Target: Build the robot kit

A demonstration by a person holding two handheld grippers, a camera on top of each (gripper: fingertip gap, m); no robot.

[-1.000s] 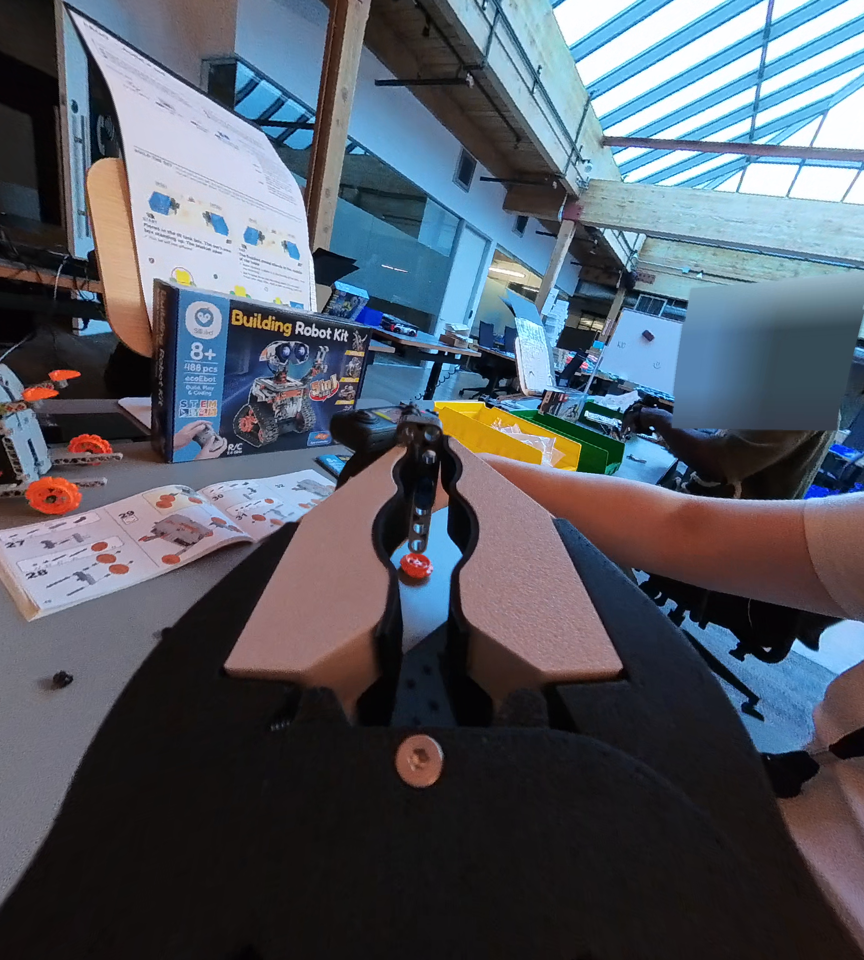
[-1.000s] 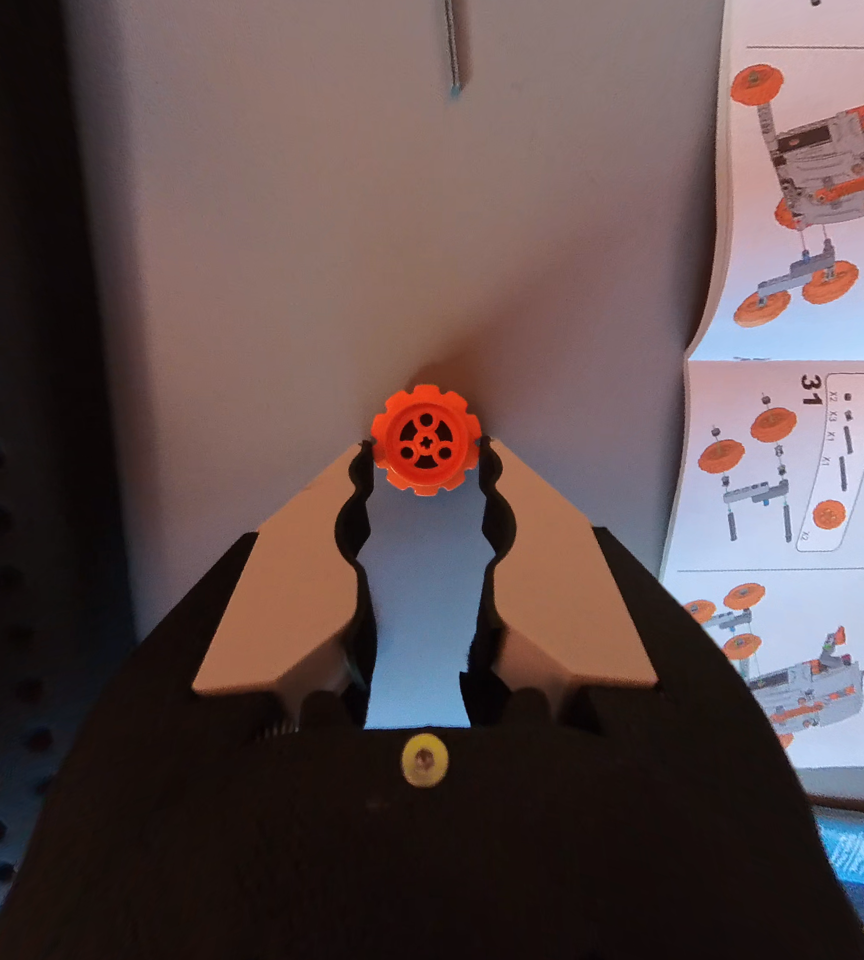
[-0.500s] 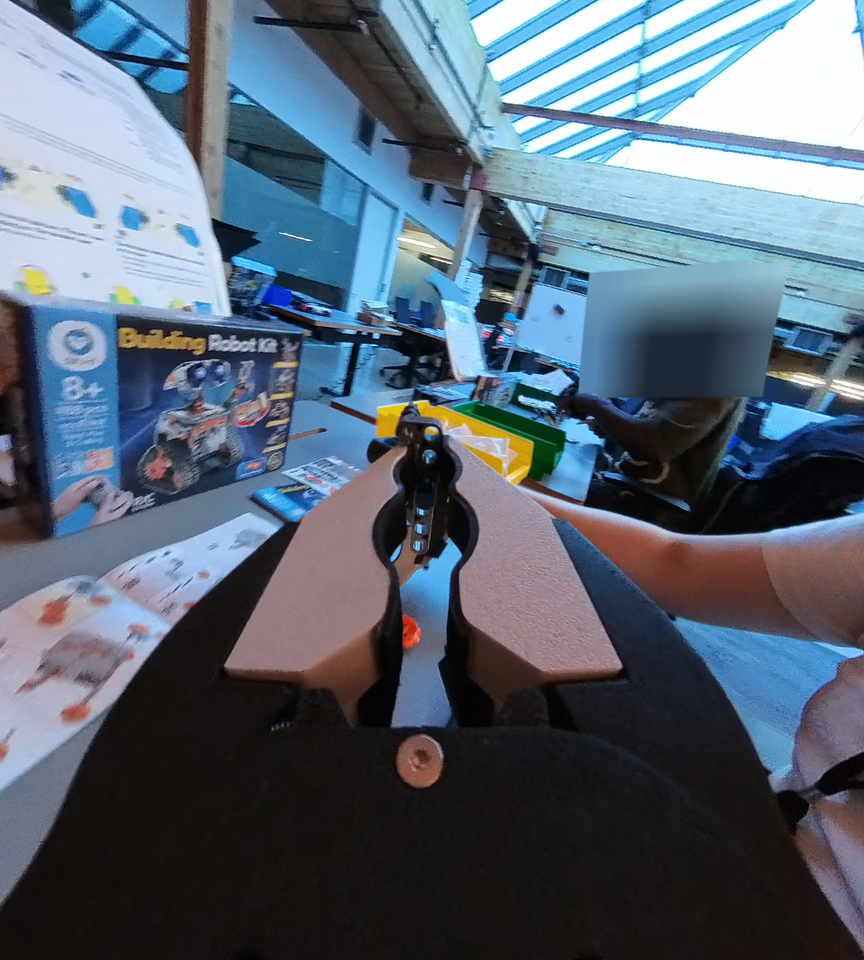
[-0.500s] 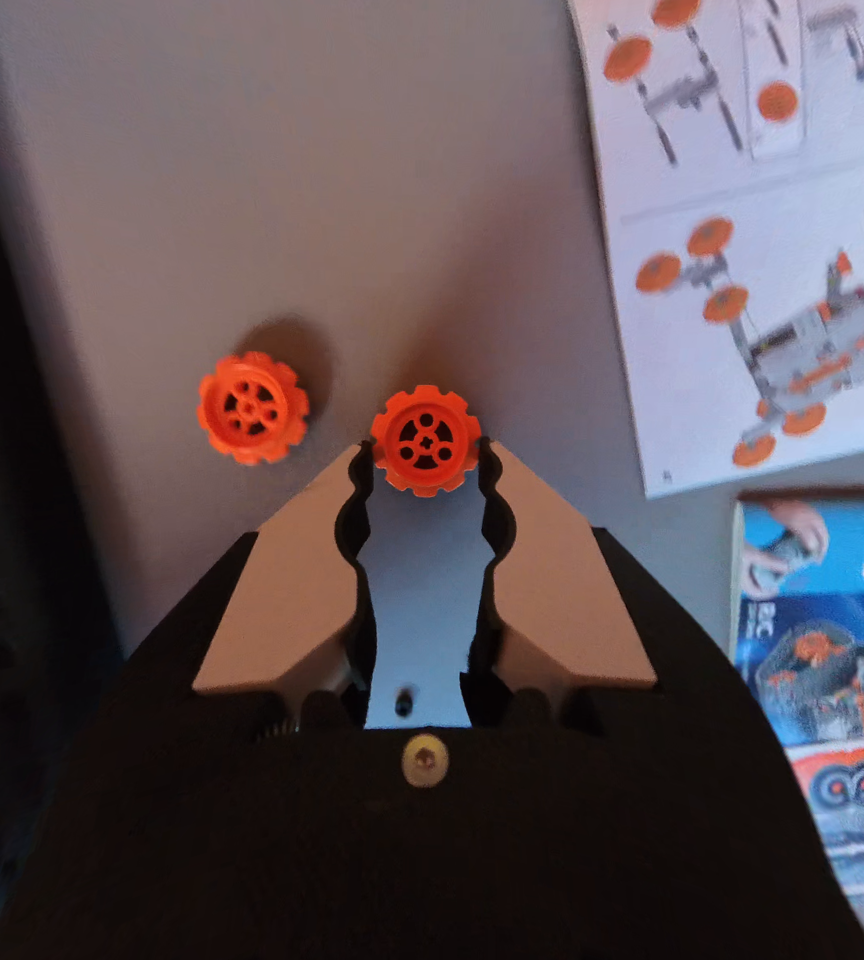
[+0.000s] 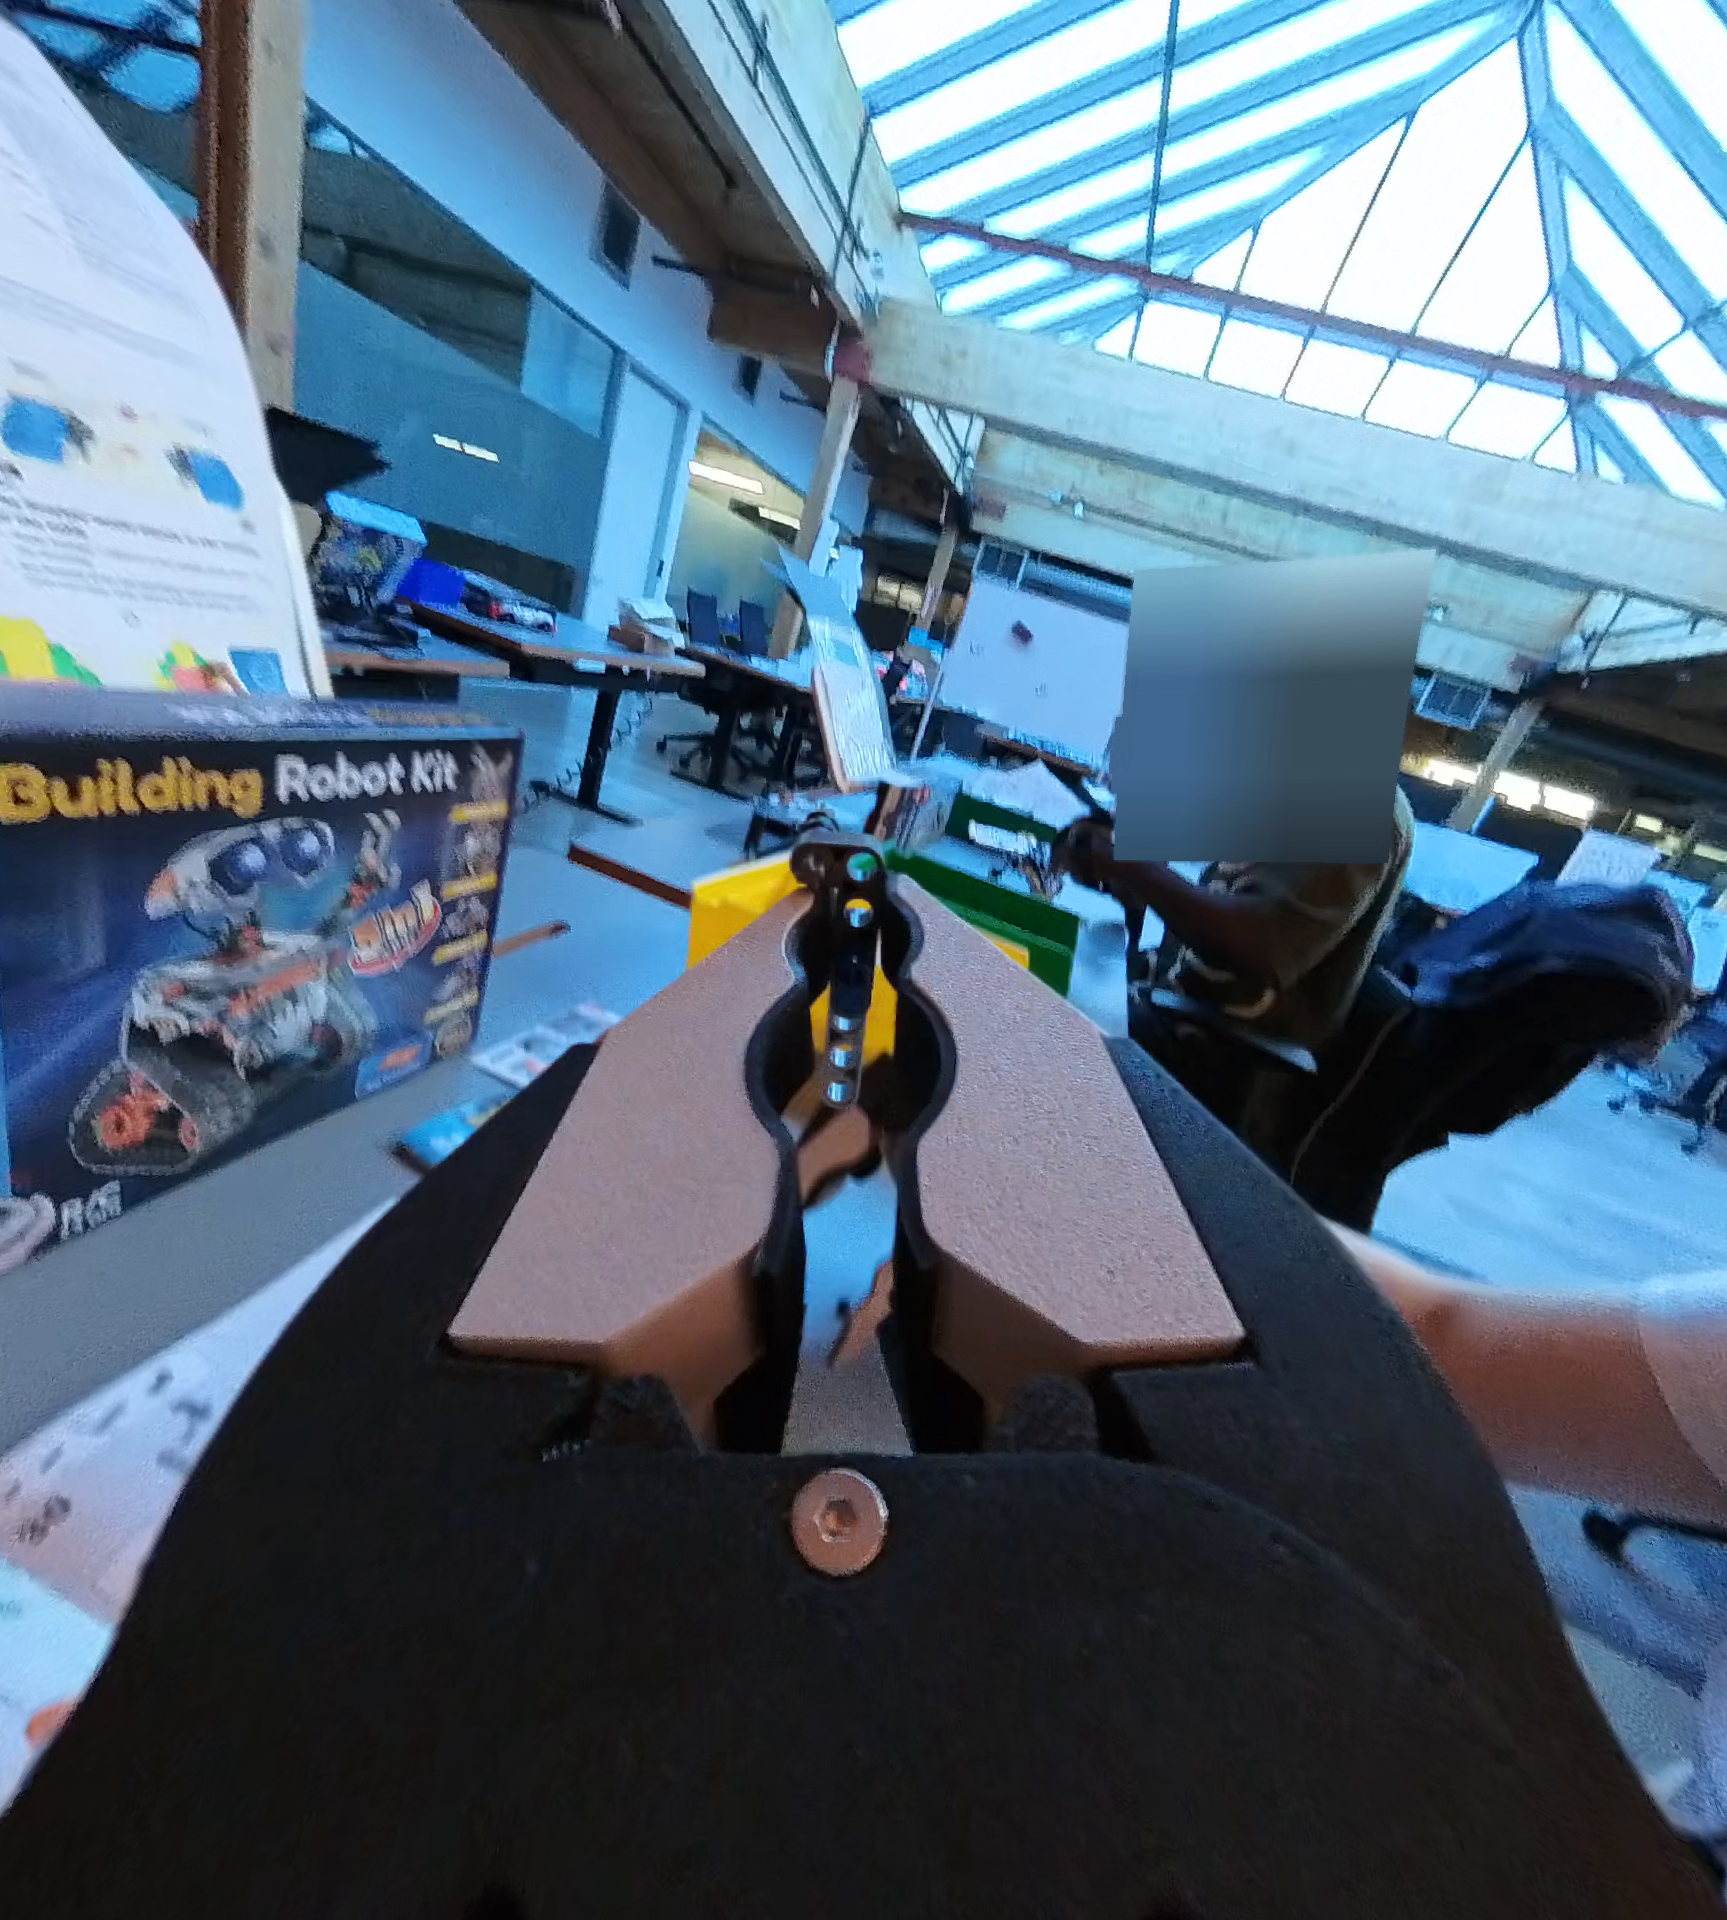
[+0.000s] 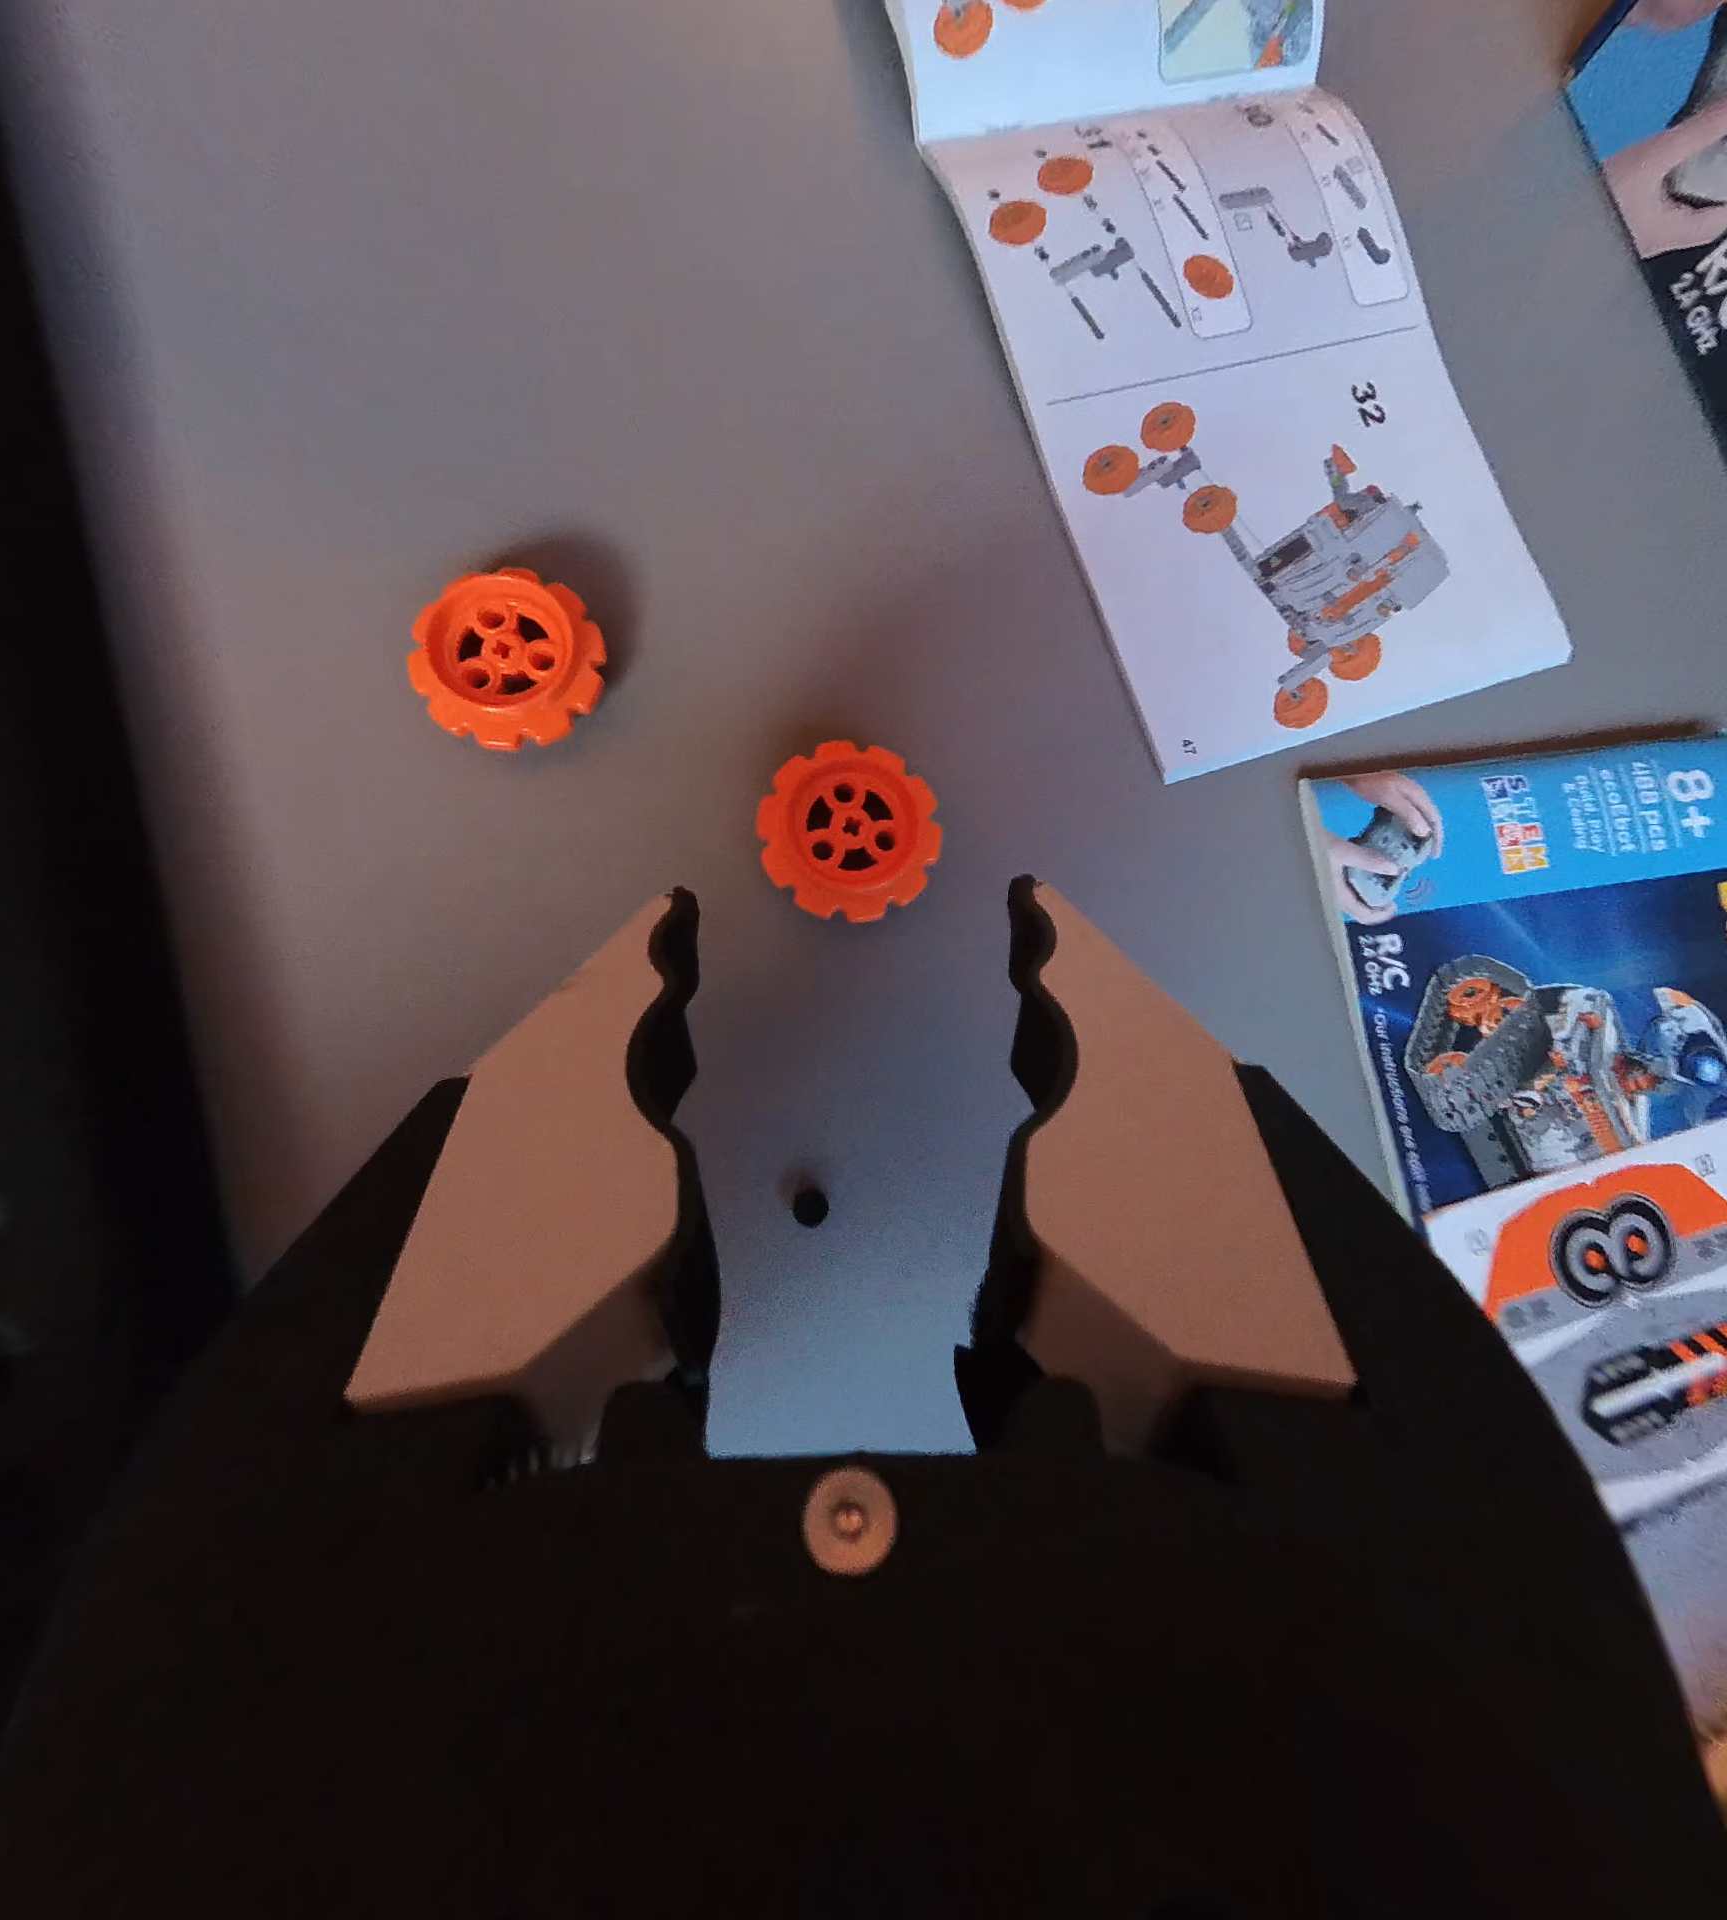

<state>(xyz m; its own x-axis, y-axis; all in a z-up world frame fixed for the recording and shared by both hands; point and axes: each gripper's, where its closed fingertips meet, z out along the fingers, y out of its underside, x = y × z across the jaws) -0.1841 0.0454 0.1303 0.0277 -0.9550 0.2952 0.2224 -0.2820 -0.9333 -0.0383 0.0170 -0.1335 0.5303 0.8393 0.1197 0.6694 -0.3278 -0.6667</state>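
Change since earlier: the right gripper has let go of the orange toothed wheel it was pinching half a second ago, and its fingers have spread; the left wrist view has swung right, so the kit box is now sitting at the left edge.
Right gripper: its fingers are standing wide apart and holding nothing, pointing down at the grey table.
Nearest to it: the orange toothed wheel is lying flat on the table just beyond the fingertips, touching neither one; a small black peg is lying on the table between the fingers.
Farther left: a second orange wheel is lying flat, apart from the first.
Right side: an open instruction booklet, a blue leaflet and a sticker sheet are lying on the table.
Left gripper: the left gripper is clamping its fingers on a dark beam with holes, which is standing upright between them.
Beyond it: the kit box is standing on the table, yellow and green bins are sitting behind the fingertips, and a seated person is at a farther table.
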